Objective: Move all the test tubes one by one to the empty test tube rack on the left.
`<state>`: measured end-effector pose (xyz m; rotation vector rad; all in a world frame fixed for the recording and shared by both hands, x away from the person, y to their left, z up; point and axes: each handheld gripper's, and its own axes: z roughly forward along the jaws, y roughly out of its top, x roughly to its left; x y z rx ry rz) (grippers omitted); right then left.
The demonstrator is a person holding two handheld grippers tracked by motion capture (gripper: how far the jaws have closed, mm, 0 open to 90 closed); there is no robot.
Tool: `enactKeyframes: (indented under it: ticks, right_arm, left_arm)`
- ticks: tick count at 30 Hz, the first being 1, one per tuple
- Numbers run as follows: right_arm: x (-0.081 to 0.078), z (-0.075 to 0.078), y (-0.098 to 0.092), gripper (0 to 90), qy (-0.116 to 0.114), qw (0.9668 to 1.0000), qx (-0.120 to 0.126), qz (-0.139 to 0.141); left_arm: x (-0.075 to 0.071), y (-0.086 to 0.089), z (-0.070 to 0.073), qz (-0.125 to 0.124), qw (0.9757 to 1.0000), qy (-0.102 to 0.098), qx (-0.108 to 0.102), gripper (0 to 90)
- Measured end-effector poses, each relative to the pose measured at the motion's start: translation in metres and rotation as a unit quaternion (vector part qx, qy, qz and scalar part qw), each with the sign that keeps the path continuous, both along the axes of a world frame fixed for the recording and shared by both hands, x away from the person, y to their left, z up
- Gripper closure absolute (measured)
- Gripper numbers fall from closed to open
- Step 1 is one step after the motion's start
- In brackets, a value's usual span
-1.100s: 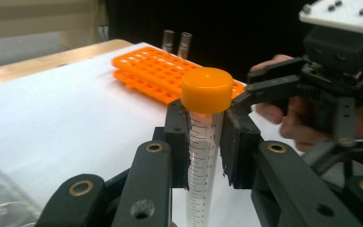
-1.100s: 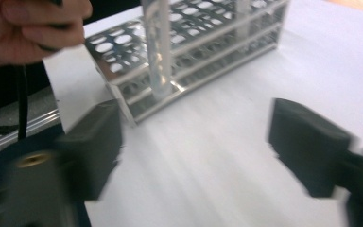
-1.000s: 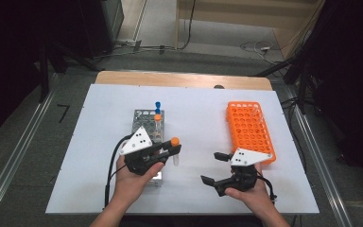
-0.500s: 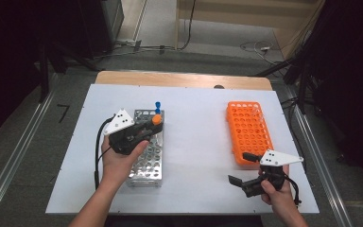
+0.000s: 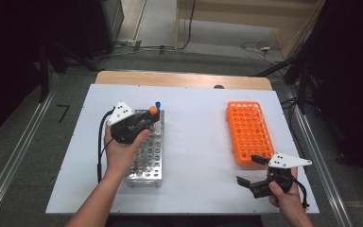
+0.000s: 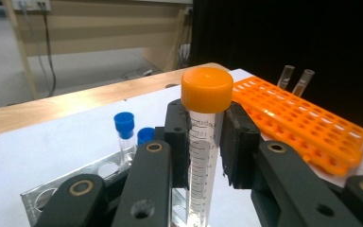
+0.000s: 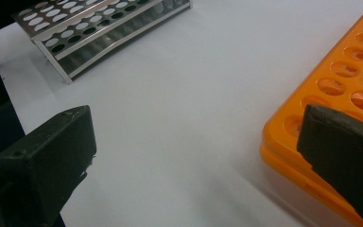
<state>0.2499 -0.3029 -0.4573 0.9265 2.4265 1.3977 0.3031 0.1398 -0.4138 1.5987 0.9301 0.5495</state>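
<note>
My left gripper (image 5: 145, 120) is shut on a clear graduated tube with an orange cap (image 5: 153, 109), held upright over the far end of the metal rack (image 5: 144, 163). In the left gripper view the pads (image 6: 234, 142) press both sides of the tube (image 6: 201, 151) just below its orange cap (image 6: 206, 89). Two blue-capped tubes (image 6: 124, 126) stand in the rack behind it. My right gripper (image 5: 251, 170) stands open near the front corner of the orange rack (image 5: 248, 132). Its jaws have just been opening, with bare table between them (image 7: 198, 161).
Two clear uncapped tubes (image 6: 295, 79) stand at the far end of the orange rack (image 6: 307, 125). The metal rack (image 7: 99, 28) lies across the white table (image 5: 198, 142) from my right gripper. A wooden strip (image 5: 184, 79) edges the table's far side.
The left gripper has carried the orange-capped tube from the rack's near right side toward its far end. The right gripper has moved right, toward the table's front right corner.
</note>
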Motion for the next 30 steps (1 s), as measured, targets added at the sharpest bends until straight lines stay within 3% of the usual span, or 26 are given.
enactKeyframes:
  ticks: [6,13,21,25,30]
  right_arm:
    - [0.0,0.0,0.0,0.0,-0.001,1.0,0.002,-0.001]
    - [0.0,-0.001,0.0,0.0,-0.003,1.0,0.0,-0.002]
    - [0.0,-0.001,0.0,0.0,-0.001,1.0,-0.002,-0.003]
    - [0.001,-0.002,0.0,0.0,-0.001,1.0,-0.003,-0.005]
    - [0.001,-0.001,-0.001,0.0,-0.001,1.0,0.0,-0.008]
  left_arm:
    - [0.002,-0.006,-0.006,0.017,0.9997,-0.006,0.015,73.9]
    - [0.004,-0.008,-0.011,0.031,0.999,0.001,0.032,73.9]
    - [0.002,-0.01,-0.016,0.04,0.9975,0.031,0.05,69.3]
    - [0.002,-0.009,-0.017,0.037,0.9973,0.041,0.048,63.7]
    - [-0.001,-0.006,-0.015,0.026,0.9982,0.046,0.026,44.6]
